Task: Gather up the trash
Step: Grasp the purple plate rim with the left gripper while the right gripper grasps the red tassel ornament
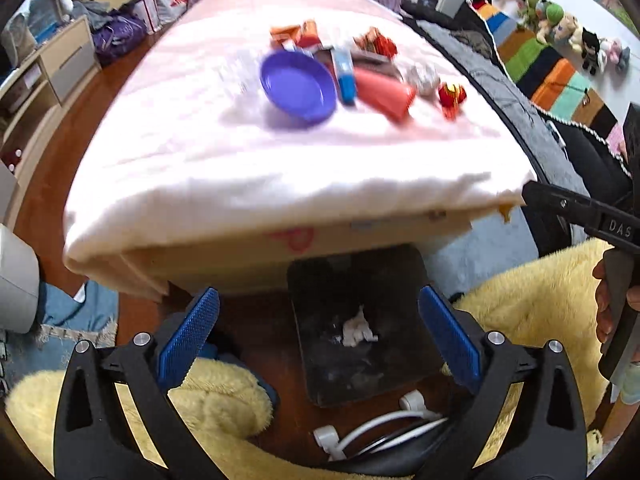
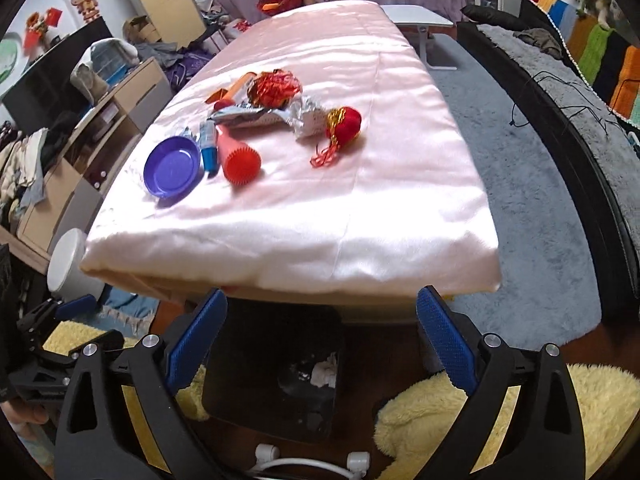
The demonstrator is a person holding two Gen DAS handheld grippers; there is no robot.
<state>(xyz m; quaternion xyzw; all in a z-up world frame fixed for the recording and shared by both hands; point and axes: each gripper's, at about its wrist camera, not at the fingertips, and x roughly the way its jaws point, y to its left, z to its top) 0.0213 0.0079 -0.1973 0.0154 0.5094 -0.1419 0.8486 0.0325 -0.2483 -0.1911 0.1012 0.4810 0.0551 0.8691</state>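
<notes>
Litter lies in a loose cluster on the pink-covered surface [image 2: 360, 200], in the upper middle of both views. It comprises a red foil wrapper [image 2: 276, 85], a crumpled silver wrapper [image 2: 310, 120], a red ornament with gold tassels [image 2: 344, 124], a blue tube [image 2: 209, 148] and a red cone-shaped tube [image 2: 238, 156], with a purple plate [image 2: 172, 168] at the cluster's left edge. The red tube's long axis runs from upper left to lower right in the right wrist view, its wide toothed end toward the camera; the blue tube lies just beside it, roughly parallel. In the left wrist view, which is blurred, the same red tube [image 1: 384, 92] points to the lower right.

A black bin [image 2: 276, 368] stands on the floor at the near end of the surface, in the lower centre of both views, with a white crumpled scrap [image 1: 358, 330] inside. That spot probably lets litter be dropped straight in.

The left gripper [image 1: 318, 336] and right gripper [image 2: 322, 340] both hover over the bin with jaws wide and empty, well apart from the cluster. This suits either a release or a fresh reach. Yellow fleece [image 1: 224, 400] fills the lower corners.
</notes>
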